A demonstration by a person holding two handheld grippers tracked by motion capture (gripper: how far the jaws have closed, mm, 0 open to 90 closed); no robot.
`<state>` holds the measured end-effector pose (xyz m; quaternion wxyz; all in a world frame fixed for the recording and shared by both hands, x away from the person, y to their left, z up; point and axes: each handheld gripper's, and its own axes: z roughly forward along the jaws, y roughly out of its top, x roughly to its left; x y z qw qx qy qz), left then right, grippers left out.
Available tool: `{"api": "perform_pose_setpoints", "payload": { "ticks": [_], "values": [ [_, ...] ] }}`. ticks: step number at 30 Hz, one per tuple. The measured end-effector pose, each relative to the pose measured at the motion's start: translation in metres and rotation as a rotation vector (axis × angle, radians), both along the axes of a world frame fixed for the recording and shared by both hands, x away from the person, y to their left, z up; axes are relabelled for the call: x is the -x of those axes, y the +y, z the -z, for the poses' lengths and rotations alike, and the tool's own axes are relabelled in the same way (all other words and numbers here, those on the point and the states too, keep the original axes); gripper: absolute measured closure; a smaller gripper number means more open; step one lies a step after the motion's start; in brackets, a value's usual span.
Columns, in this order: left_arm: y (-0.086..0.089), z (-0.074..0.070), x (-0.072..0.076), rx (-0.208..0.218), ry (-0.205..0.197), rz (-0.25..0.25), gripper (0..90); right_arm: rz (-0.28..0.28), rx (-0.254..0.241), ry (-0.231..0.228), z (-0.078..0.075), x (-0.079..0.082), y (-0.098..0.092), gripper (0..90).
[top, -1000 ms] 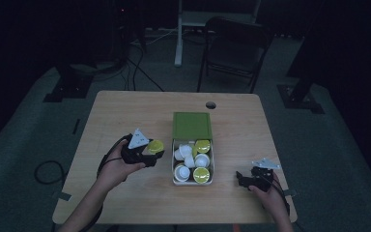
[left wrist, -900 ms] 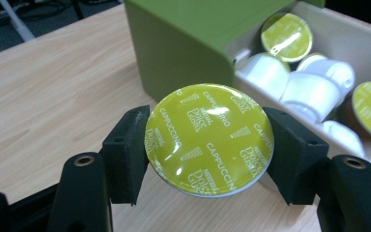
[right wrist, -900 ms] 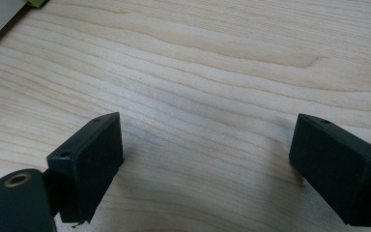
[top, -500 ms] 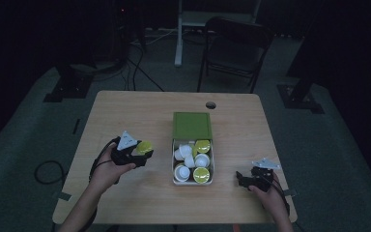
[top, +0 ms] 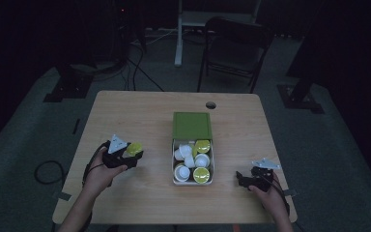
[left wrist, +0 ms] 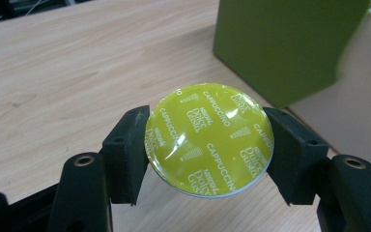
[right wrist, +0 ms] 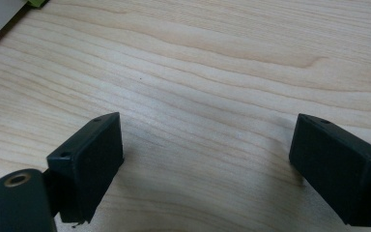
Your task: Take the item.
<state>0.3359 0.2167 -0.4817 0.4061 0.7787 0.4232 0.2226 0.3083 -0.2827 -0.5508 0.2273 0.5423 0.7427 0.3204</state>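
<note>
A dim room with a folding chair (top: 234, 50) surrounds a pale wooden table (top: 140, 111). Left of the open capsule box (top: 192, 145), the left gripper (top: 125, 155) clamps a lime-green foil-lidded capsule (left wrist: 208, 139) printed "Cappuccino". The right gripper (top: 244, 180) rests wide open, holding nothing.

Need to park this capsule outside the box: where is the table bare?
Bare wood lies between the left gripper with its capsule and the box, and between box and right gripper. The box itself is crowded.
</note>
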Motion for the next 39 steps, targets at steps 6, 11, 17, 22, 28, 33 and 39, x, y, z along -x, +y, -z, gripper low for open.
{"api": "perform_pose_setpoints", "payload": {
  "ticks": [6,11,17,22,28,33,39],
  "values": [
    [0.012,0.014,-0.003,0.005,0.006,-0.055,38.4,0.000,0.000,0.000,0.000,0.000,0.000,11.5],
    [0.019,0.023,-0.005,-0.005,0.007,-0.092,38.4,0.000,0.000,0.000,0.000,0.000,0.000,11.5],
    [0.029,0.032,-0.003,-0.005,0.017,-0.127,38.4,0.000,0.000,0.000,0.000,0.000,0.000,11.5],
    [0.038,0.038,0.002,0.000,0.025,-0.146,38.4,0.000,0.000,0.000,0.000,0.000,0.000,11.5],
    [0.046,0.041,0.007,-0.003,0.026,-0.164,38.4,0.000,0.000,0.000,0.000,0.000,0.000,11.5],
    [0.053,0.042,0.011,-0.005,0.023,-0.180,38.4,0.000,-0.001,0.000,0.000,0.000,0.000,11.5],
    [0.057,0.047,0.013,-0.007,0.026,-0.201,38.4,0.000,0.000,0.000,0.000,0.000,0.000,11.5]
  ]
}}
